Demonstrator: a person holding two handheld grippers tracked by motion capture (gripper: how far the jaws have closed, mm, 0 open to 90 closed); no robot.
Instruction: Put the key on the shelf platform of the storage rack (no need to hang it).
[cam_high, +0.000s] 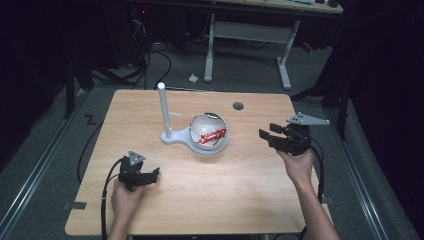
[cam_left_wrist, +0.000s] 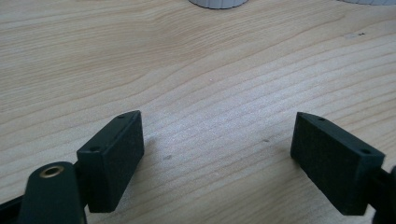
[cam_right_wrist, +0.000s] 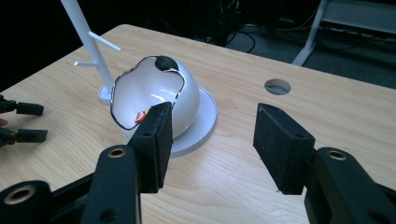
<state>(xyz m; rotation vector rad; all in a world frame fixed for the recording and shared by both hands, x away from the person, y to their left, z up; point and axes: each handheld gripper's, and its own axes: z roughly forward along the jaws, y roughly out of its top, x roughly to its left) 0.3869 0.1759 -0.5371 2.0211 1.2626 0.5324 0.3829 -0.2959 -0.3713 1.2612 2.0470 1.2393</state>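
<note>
I see a light wooden table (cam_high: 210, 200) with a round cable hole (cam_high: 238, 106). On it stands a white stand (cam_high: 165, 107), its round base bearing a white bowl (cam_high: 209, 131).

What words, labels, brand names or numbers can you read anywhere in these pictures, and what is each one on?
None can be read.
The red wrapper inside the white egg-shaped bowl shows pale marks in the high view: too small and blurred to read.
The white bowl, its white stand with upright pole, the light wooden table and both black grippers' fingers carry no visible text.
</note>
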